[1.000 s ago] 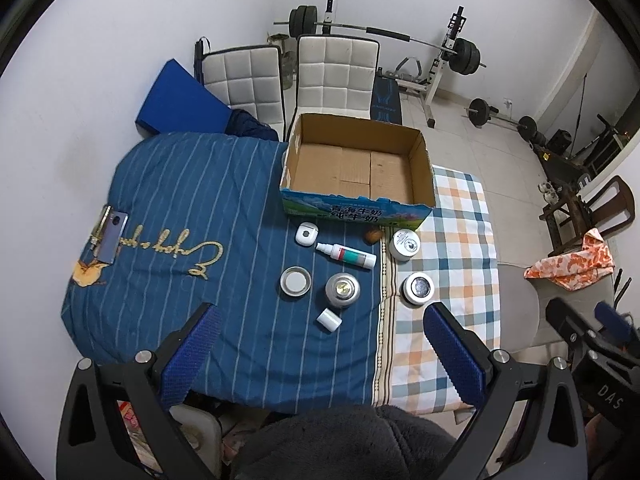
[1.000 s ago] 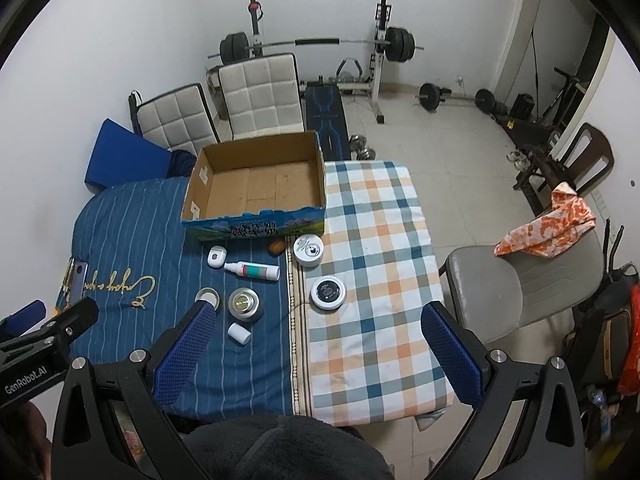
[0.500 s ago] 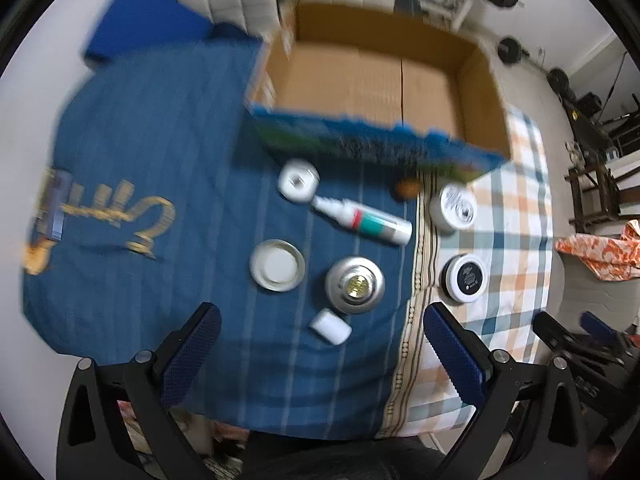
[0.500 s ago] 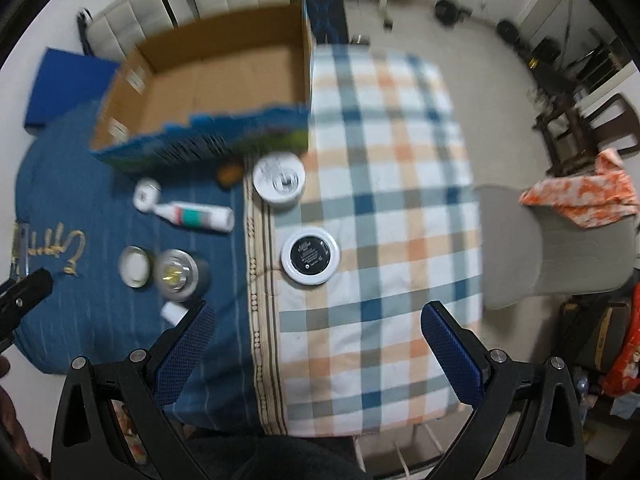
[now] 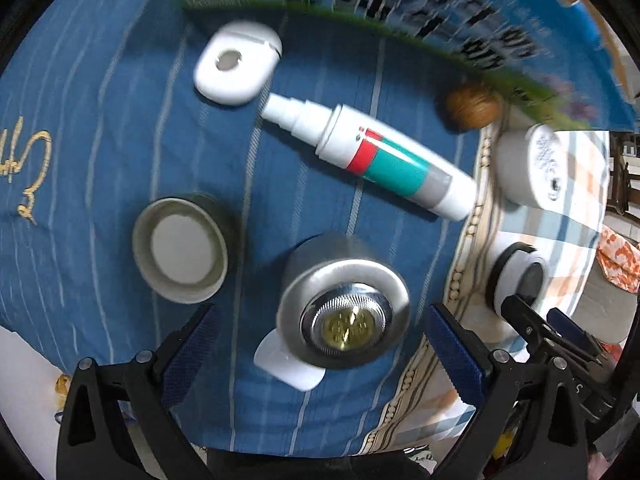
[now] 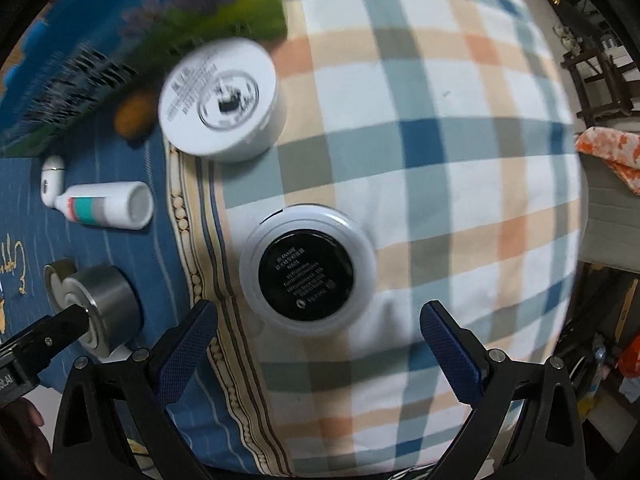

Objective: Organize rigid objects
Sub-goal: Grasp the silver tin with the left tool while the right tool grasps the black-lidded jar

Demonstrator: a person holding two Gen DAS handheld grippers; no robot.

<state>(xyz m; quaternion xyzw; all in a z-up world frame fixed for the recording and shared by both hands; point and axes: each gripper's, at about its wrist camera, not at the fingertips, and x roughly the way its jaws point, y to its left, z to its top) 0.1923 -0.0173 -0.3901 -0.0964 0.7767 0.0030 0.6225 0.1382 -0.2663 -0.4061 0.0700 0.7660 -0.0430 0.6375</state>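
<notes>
Rigid objects lie on the cloth-covered table beside the printed cardboard box (image 5: 400, 4), whose inside is out of view: a silver canister (image 5: 344, 300), a metal lid (image 5: 180, 250), a spray bottle (image 5: 380, 160), a white case (image 5: 236, 66) and a white jar (image 6: 222, 98). The left gripper (image 5: 320, 344) hangs with jaws wide on either side of the canister, not touching it. The right gripper (image 6: 316, 340) hangs with jaws wide just before the black-topped jar (image 6: 306, 266) on the checked cloth (image 6: 440, 160).

Upright silver tin (image 5: 344, 304) beside lying spray bottle (image 5: 372, 156)
</notes>
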